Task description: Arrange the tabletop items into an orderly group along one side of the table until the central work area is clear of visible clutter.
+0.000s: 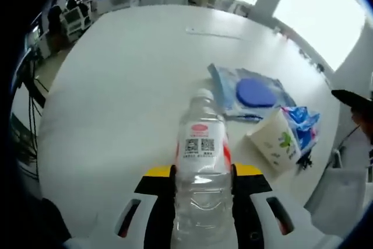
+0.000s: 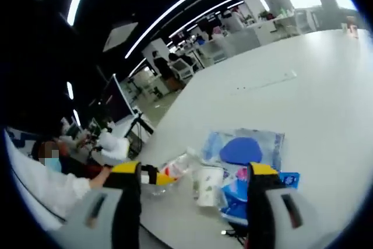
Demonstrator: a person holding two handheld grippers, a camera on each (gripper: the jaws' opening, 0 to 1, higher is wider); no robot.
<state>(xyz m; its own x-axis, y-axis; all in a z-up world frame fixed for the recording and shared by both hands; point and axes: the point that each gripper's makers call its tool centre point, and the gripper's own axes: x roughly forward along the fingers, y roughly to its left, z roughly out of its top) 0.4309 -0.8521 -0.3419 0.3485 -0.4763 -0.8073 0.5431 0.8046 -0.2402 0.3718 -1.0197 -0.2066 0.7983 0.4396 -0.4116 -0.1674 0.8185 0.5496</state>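
Low in the centre of the left gripper view, the left gripper (image 1: 201,188) is clamped on a clear water bottle (image 1: 201,173), its yellow-tipped jaws pressing both sides of the body below the red-and-white label, cap pointing away over the white desk (image 1: 116,86). Just beyond, toward the right of the frame, the other items already sit together: a white paper cup (image 1: 277,141) lying tilted, a crumpled blue wrapper (image 1: 303,123) touching it, and behind them a clear plastic bag with a blue disc (image 1: 256,93). In the right gripper view, the right gripper (image 2: 192,193) hovers above the same cluster with its jaws spread apart and nothing between them. The bottle seems to be mid-carry toward the group. The next move likely calls for bringing it just beside the cup and bag near the desk edge, setting it down steadily, then releasing. Farther off the desk is mostly bare except a thin pale strip (image 1: 213,33) near the upper centre.
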